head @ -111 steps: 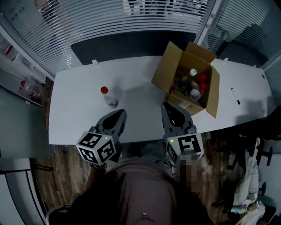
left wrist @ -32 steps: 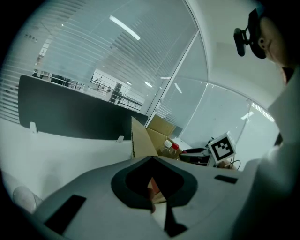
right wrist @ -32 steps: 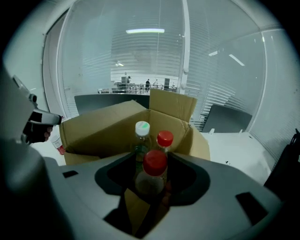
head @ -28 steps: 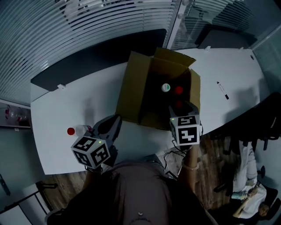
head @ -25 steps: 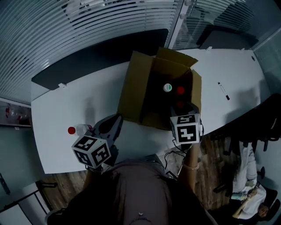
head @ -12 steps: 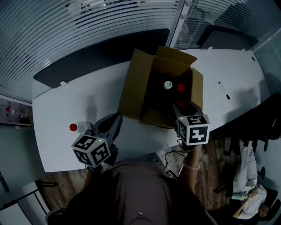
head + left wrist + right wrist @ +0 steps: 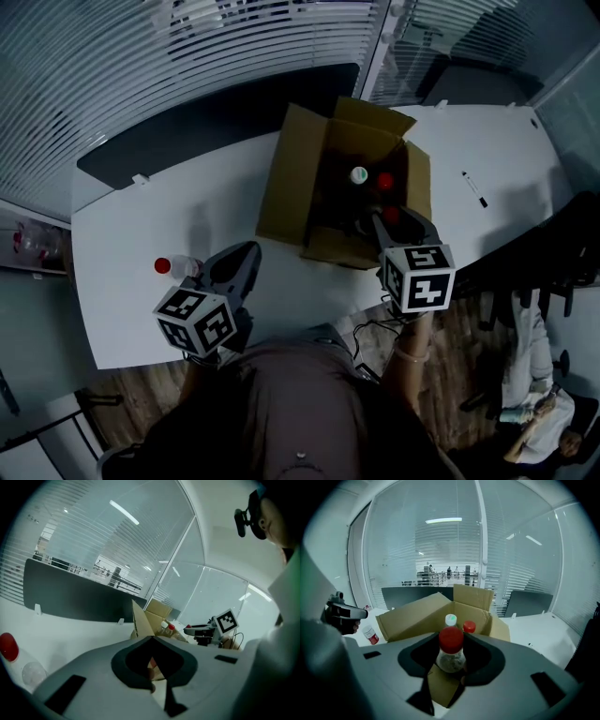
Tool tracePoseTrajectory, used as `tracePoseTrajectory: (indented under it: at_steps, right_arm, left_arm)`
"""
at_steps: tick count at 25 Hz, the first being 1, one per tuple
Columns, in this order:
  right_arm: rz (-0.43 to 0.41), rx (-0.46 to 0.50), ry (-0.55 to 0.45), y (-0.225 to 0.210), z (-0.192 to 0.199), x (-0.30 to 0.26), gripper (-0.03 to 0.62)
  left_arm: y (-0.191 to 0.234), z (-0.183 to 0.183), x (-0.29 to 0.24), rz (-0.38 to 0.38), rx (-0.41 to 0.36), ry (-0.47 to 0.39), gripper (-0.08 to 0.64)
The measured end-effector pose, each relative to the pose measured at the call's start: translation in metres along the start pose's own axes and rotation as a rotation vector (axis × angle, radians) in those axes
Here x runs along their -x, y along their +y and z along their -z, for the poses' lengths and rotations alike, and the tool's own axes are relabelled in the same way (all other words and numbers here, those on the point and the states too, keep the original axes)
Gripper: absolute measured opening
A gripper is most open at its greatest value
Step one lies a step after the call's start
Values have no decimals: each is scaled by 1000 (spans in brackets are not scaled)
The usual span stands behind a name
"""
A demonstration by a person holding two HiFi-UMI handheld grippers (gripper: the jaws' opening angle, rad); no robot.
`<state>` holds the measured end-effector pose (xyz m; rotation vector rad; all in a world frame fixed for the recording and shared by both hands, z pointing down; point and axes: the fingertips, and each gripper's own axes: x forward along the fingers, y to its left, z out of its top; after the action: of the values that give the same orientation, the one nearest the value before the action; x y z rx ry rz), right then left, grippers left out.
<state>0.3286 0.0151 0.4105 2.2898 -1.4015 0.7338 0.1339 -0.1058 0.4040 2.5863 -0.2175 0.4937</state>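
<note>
At the near right corner of the box (image 7: 286,178), your right gripper (image 7: 394,223) is clenched on the bottle (image 7: 451,649). The pads grip its clear body just below the red cap, and it stands upright. Farther inside the box, a white cap (image 7: 358,174) and a red cap (image 7: 384,180) show side by side. At the near left of the table (image 7: 131,216), your left gripper (image 7: 242,258) has its jaws closed on nothing. A loose bottle (image 7: 176,267) sits just left of it, not touching.
</note>
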Motion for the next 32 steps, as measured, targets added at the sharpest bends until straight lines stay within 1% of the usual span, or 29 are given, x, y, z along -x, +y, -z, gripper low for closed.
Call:
tracePoseTrajectory:
  at_steps: [4, 10, 21, 28, 32]
  right_arm:
    - [23, 9, -27, 2, -7, 12, 172]
    - [51, 16, -95, 10, -23, 31, 172]
    - [109, 68, -200, 25, -50, 71, 172]
    - [121, 95, -262, 43, -60, 101, 172]
    - [112, 112, -298, 61, -62, 118, 172]
  left_arm:
    - [0, 2, 10, 4, 0, -5, 8]
    - [-2, 2, 22, 20, -8, -17, 8]
    - [-5, 5, 45, 45, -7, -49, 8]
    - [-8, 14, 68, 46, -12, -59, 8]
    - [-5, 22, 85, 39, -8, -71, 8]
